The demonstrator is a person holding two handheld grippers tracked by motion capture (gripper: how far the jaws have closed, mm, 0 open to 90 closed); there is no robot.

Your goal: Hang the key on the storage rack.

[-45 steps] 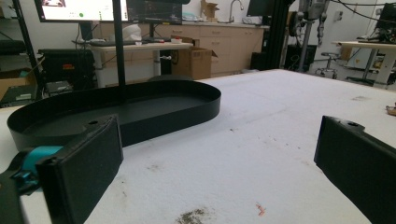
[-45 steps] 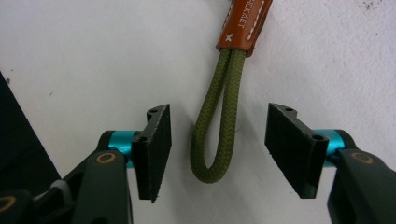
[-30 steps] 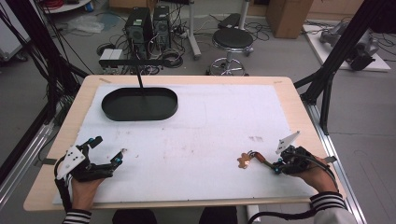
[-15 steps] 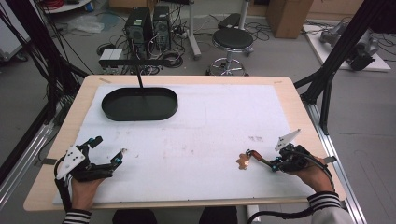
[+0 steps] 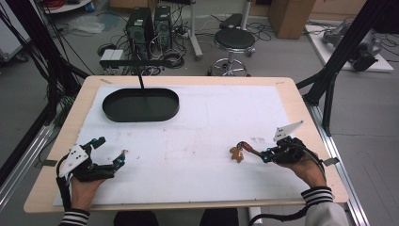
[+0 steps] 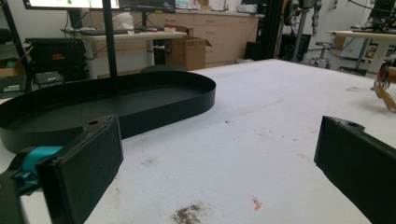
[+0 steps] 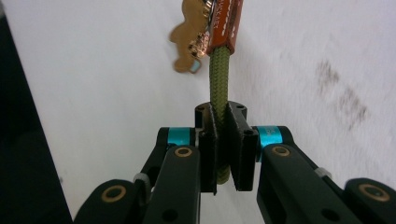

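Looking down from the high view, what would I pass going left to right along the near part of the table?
Left gripper, jaws open and empty → bare white table cover → copper-coloured keyring charm → right gripper, shut on its olive-green cord.

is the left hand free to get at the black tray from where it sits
Probably yes: the left tongs stand open and empty, and bare white table cover lies between them and the black tray. The thin post standing at the tray might need avoiding.

A wooden table (image 5: 301, 101) is carrying a white sheet (image 5: 211, 122) that is covering most of its top and showing faint brown stains near the middle. A black oval tray (image 5: 141, 105) is sitting on the sheet toward the far left corner, well apart from the near edge.
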